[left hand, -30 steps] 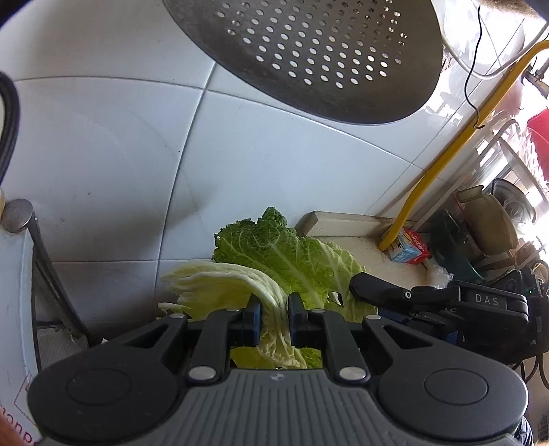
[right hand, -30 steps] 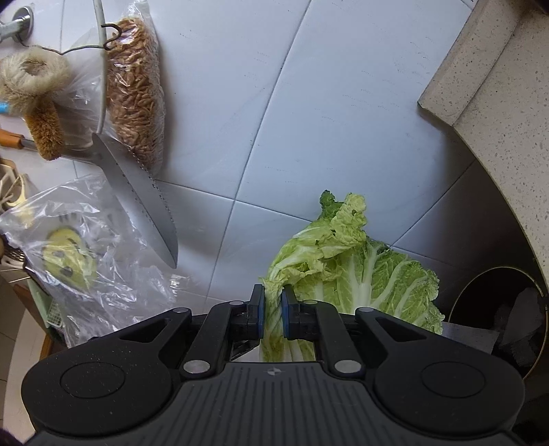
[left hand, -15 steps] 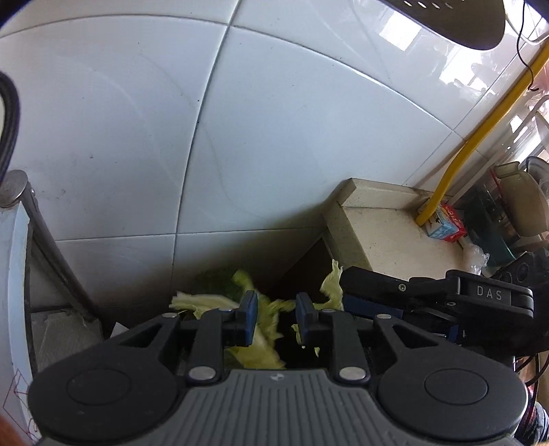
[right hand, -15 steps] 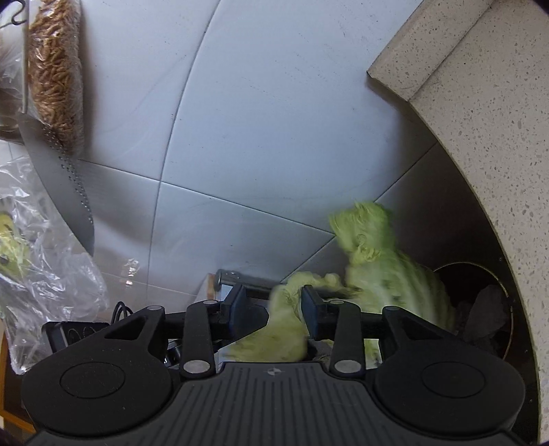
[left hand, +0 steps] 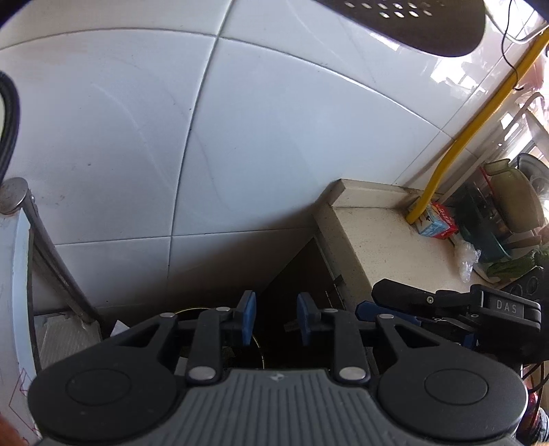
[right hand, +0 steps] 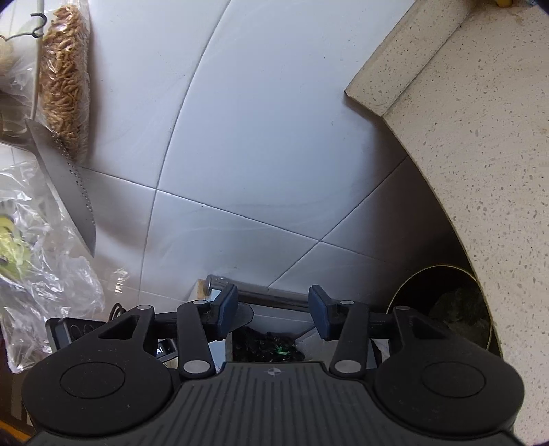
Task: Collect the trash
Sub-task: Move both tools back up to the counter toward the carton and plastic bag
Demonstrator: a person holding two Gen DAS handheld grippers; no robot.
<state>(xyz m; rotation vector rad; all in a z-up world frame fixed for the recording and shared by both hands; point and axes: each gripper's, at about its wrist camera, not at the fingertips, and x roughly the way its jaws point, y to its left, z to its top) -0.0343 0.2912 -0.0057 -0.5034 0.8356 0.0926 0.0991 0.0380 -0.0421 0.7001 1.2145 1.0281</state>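
Note:
My left gripper [left hand: 276, 315] hangs over a dark gap between the tiled wall and the counter, its jaws opening with nothing between the blue pads. Just below it shows the rim of a round dark bin [left hand: 258, 350]. My right gripper [right hand: 273, 310] is also opening and holds nothing. Under it lies dark rubbish with a small green scrap [right hand: 282, 350]. To its right the bin [right hand: 442, 271] stands under the counter edge. No cabbage leaves are in sight. One of the right gripper's fingers [left hand: 405, 291] reaches in from the right of the left wrist view.
A speckled stone counter [right hand: 480, 144] overhangs the bin on the right. On the wall hang a knife [right hand: 65, 185], a bag of dried noodles [right hand: 65, 79] and a perforated skimmer [left hand: 411, 20]. A metal rail [left hand: 51, 254], a yellow pipe [left hand: 473, 123] and a small carton [left hand: 435, 223] are close by.
Both grippers were shut on cabbage leaves a second ago. Their jaws have opened, the leaves slid down between them and are now out of sight.

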